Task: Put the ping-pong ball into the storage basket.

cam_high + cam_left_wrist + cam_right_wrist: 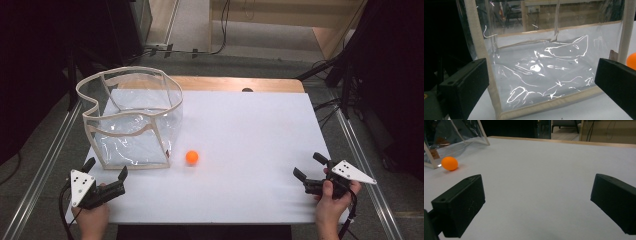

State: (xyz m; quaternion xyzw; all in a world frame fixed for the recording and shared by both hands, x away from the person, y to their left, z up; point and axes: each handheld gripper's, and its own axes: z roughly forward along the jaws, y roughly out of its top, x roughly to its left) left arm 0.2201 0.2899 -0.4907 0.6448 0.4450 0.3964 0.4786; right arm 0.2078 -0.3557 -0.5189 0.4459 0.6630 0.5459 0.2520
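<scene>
On the white surface [240, 130]: 1 orange ball [192, 157], 1 clear plastic bag [131, 120] with beige trim — and 2 hand-held grippers, 1 left gripper [106, 168], 1 right gripper [310, 166].

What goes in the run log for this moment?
left gripper: open, facing clear bag | right gripper: open, nothing held | orange ball: on table, beside bag

The high view looks forward and down over the white table [240, 130]. The left gripper view sits close against the clear plastic beige-trimmed bag [544, 75]. The right gripper view looks low across the table, sharing the small orange ball [449, 163] with both.
</scene>
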